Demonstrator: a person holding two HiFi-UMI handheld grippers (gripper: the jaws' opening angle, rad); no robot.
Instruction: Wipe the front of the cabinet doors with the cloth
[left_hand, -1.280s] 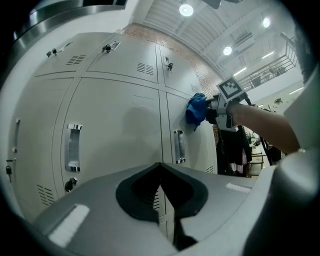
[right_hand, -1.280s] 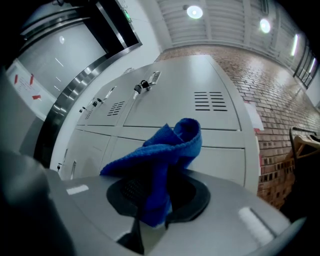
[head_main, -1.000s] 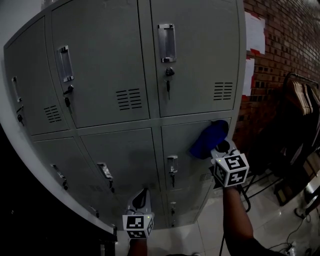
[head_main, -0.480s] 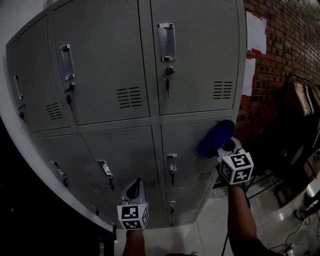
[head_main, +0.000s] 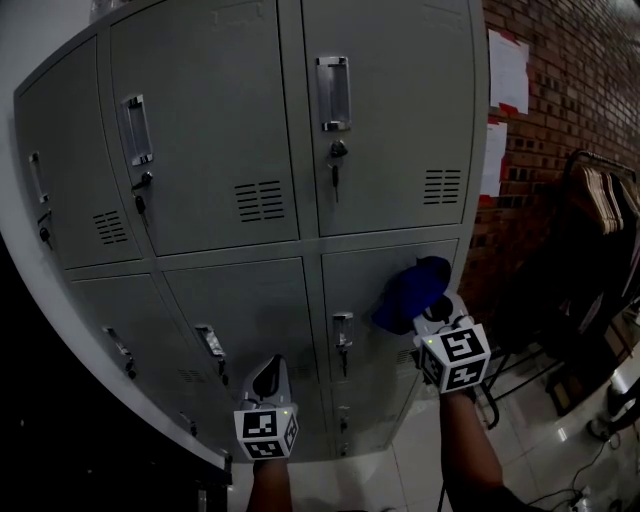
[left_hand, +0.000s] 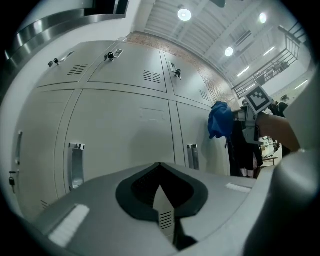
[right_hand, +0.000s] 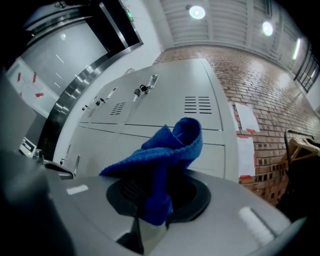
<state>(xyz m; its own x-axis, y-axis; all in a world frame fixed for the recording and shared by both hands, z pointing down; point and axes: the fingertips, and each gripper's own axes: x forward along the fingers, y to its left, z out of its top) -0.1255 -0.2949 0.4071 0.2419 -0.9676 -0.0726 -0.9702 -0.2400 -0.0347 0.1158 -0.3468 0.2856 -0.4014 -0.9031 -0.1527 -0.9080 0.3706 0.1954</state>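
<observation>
A grey metal cabinet (head_main: 260, 120) with several doors fills the head view. A crumpled blue cloth (head_main: 410, 293) rests against the right door of the middle row (head_main: 360, 285), near that door's right edge. My right gripper (head_main: 432, 312) is shut on the cloth (right_hand: 167, 150), which bunches out over its jaws. In the left gripper view the cloth (left_hand: 218, 120) hangs at the right against the doors. My left gripper (head_main: 268, 378) is lower and further left, in front of the lower doors, shut with nothing in it; its jaws (left_hand: 160, 170) point at a door with a handle (left_hand: 76, 165).
Handles and locks with hanging keys (head_main: 335, 165) stick out from the doors. A brick wall (head_main: 570, 100) with paper sheets stands right of the cabinet. A rack of hangers (head_main: 605, 205) and cables on the tiled floor (head_main: 520, 440) are at the right.
The right gripper carried the cloth slightly right along the door, then back left and a little down. The left gripper rose a little early on, then stayed put.
</observation>
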